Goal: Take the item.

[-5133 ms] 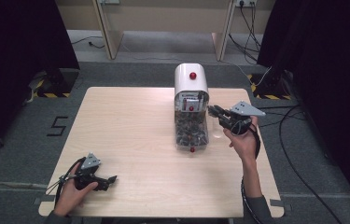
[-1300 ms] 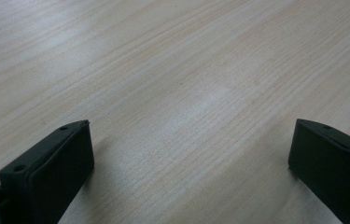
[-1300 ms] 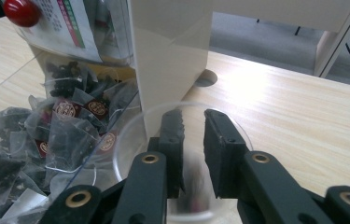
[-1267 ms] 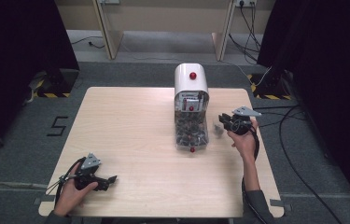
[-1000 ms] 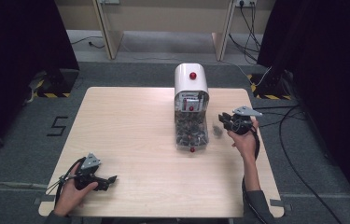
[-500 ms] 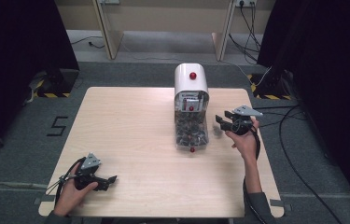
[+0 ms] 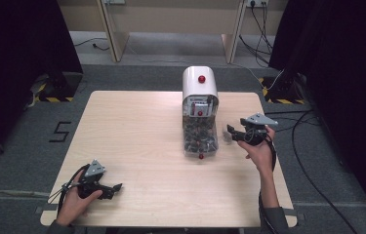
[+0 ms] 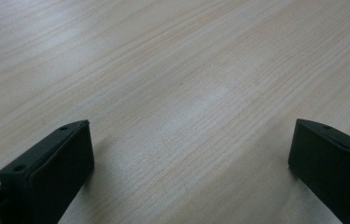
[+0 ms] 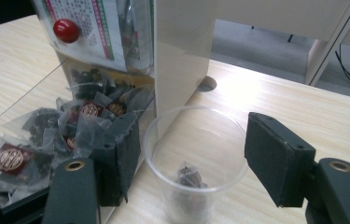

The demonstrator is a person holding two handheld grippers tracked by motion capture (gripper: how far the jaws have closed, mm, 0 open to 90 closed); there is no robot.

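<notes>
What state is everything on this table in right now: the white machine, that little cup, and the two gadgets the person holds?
Tea bag dispenser: upright, its clear bin full of tea bags.
Clear plastic cup: upright beside the dispenser, one dark tea bag inside.
Right hand-held gripper: open, jaws either side of the cup, not touching it.
Left hand-held gripper: open, holding nothing, low over the bare table.

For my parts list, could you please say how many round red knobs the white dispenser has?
3 round red knobs on the white plastic dispenser: one on its domed top, one on its front label panel, one at the clear bin's near edge. The back is hidden.
</notes>
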